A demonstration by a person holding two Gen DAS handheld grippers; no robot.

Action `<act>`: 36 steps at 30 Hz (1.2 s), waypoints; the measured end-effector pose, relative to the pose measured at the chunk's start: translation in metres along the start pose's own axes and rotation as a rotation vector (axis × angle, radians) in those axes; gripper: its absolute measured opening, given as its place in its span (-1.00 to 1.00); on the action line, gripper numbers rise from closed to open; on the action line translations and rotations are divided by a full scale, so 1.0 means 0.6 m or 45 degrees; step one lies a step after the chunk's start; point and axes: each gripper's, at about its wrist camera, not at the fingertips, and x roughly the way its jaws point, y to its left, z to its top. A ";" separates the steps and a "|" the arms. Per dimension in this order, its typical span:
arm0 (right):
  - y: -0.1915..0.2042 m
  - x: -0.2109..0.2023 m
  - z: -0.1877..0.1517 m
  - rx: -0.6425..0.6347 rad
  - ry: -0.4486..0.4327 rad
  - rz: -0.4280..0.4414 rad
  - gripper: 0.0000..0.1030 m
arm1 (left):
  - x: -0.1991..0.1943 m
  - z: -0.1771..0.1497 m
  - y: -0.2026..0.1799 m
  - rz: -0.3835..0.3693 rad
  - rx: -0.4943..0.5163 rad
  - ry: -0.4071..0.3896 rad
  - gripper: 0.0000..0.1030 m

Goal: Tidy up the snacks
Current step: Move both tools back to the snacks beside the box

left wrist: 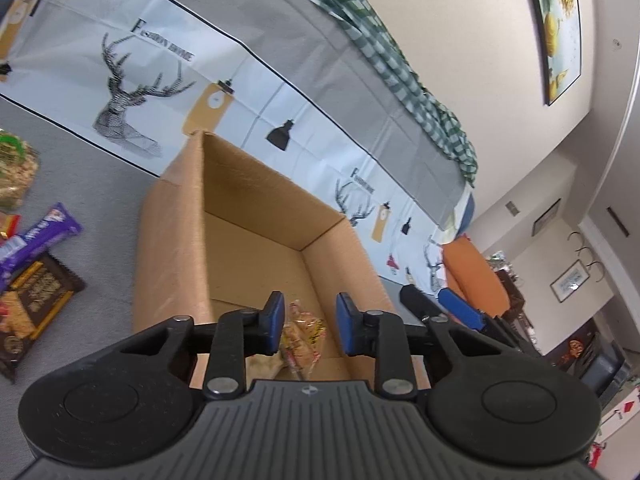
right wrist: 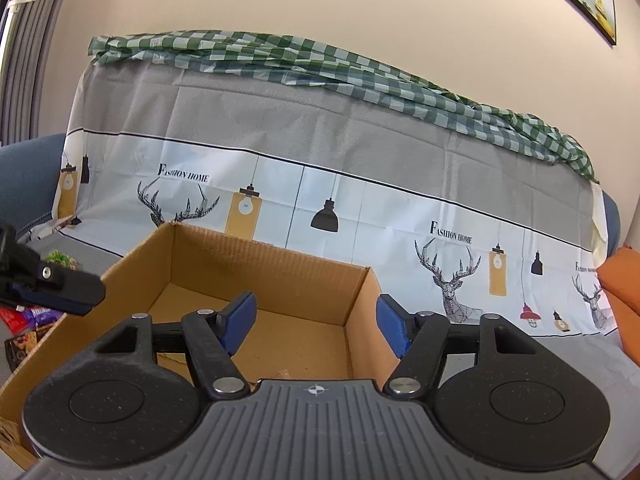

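An open cardboard box (left wrist: 256, 208) stands on the grey sofa seat; it also shows in the right wrist view (right wrist: 280, 276). A clear snack packet (left wrist: 302, 334) lies on the box floor. My left gripper (left wrist: 310, 326) is open and empty, above the box over that packet. My right gripper (right wrist: 314, 322) is open and empty over the box's near right corner. The left gripper shows at the left edge of the right wrist view (right wrist: 60, 284). Loose snacks lie left of the box: a purple bar (left wrist: 44, 236), a brown packet (left wrist: 32, 308), a bag of puffed snacks (left wrist: 14, 168).
The sofa back is draped with a printed deer-and-lamp sheet (right wrist: 360, 208) and a green checked cloth (right wrist: 320, 64). An orange cushion (left wrist: 474, 276) lies to the right of the box. The right gripper appears in the left wrist view (left wrist: 460, 308).
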 end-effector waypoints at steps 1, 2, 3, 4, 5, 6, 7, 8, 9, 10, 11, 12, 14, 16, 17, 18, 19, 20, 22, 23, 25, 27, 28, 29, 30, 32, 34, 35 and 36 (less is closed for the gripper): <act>0.004 -0.002 0.002 0.006 -0.004 0.005 0.22 | -0.007 0.001 0.001 0.015 0.006 -0.007 -0.50; 0.007 -0.003 0.004 0.014 -0.009 0.012 0.16 | -0.016 0.003 0.002 0.028 0.012 -0.016 -0.50; 0.011 -0.005 0.006 0.021 -0.015 0.022 0.12 | -0.026 0.005 0.003 0.040 0.018 -0.027 -0.50; 0.015 -0.007 0.008 0.029 -0.022 0.034 0.08 | -0.035 0.007 0.004 0.049 0.022 -0.036 -0.53; 0.020 -0.010 0.010 0.038 -0.029 0.046 0.00 | -0.046 0.009 0.007 0.056 0.023 -0.044 -0.54; 0.024 -0.012 0.012 0.049 -0.035 0.061 -0.05 | -0.055 0.013 0.009 0.063 0.027 -0.047 -0.54; 0.030 -0.014 0.015 0.060 -0.039 0.078 -0.15 | -0.063 0.017 0.011 0.071 0.033 -0.046 -0.55; 0.035 -0.016 0.017 0.071 -0.041 0.095 -0.19 | -0.071 0.021 0.014 0.078 0.036 -0.043 -0.55; 0.041 -0.019 0.019 0.083 -0.045 0.110 -0.19 | -0.077 0.027 0.018 0.085 0.037 -0.039 -0.57; 0.047 -0.021 0.022 0.092 -0.049 0.122 -0.19 | -0.084 0.033 0.023 0.093 0.039 -0.035 -0.58; 0.054 -0.023 0.024 0.101 -0.052 0.134 -0.19 | -0.091 0.040 0.030 0.107 0.043 -0.031 -0.58; 0.061 -0.025 0.026 0.108 -0.054 0.146 -0.19 | -0.100 0.047 0.038 0.125 0.048 -0.035 -0.58; 0.073 -0.029 0.030 0.121 -0.053 0.170 -0.19 | -0.118 0.064 0.057 0.160 0.050 -0.053 -0.58; 0.086 -0.033 0.032 0.131 -0.053 0.196 -0.19 | -0.138 0.078 0.084 0.195 0.031 -0.075 -0.58; 0.093 -0.034 0.033 0.133 -0.054 0.211 -0.19 | -0.148 0.083 0.100 0.215 0.017 -0.090 -0.58; 0.099 -0.035 0.034 0.130 -0.054 0.223 -0.19 | -0.158 0.084 0.118 0.235 -0.004 -0.106 -0.58; 0.106 -0.036 0.035 0.125 -0.054 0.231 -0.19 | -0.168 0.082 0.137 0.254 -0.036 -0.122 -0.58; 0.113 -0.036 0.036 0.117 -0.055 0.242 -0.19 | -0.176 0.079 0.158 0.280 -0.080 -0.125 -0.58; 0.127 -0.036 0.038 0.107 -0.054 0.262 -0.19 | -0.193 0.083 0.191 0.366 -0.185 -0.130 -0.62; 0.134 -0.035 0.038 0.104 -0.052 0.272 -0.19 | -0.203 0.085 0.204 0.386 -0.229 -0.153 -0.62; 0.148 -0.033 0.040 0.114 -0.045 0.304 -0.18 | -0.221 0.090 0.227 0.424 -0.299 -0.186 -0.62; 0.163 -0.031 0.043 0.133 -0.036 0.344 -0.18 | -0.227 0.092 0.244 0.469 -0.342 -0.188 -0.62; 0.172 -0.030 0.044 0.143 -0.032 0.364 -0.18 | -0.226 0.094 0.250 0.490 -0.353 -0.183 -0.62; 0.182 -0.028 0.045 0.154 -0.027 0.387 -0.18 | -0.226 0.095 0.254 0.510 -0.359 -0.178 -0.62; 0.192 -0.027 0.046 0.163 -0.019 0.410 -0.18 | -0.224 0.096 0.257 0.528 -0.361 -0.175 -0.62; 0.216 -0.024 0.047 0.171 -0.002 0.447 -0.18 | -0.222 0.099 0.261 0.551 -0.361 -0.171 -0.62; 0.243 -0.021 0.047 0.166 0.016 0.482 -0.18 | -0.214 0.098 0.263 0.561 -0.366 -0.162 -0.62; 0.257 -0.019 0.047 0.165 0.023 0.503 -0.18 | -0.212 0.100 0.265 0.568 -0.366 -0.158 -0.62; 0.271 -0.018 0.047 0.161 0.030 0.526 -0.18 | -0.209 0.100 0.267 0.572 -0.361 -0.154 -0.62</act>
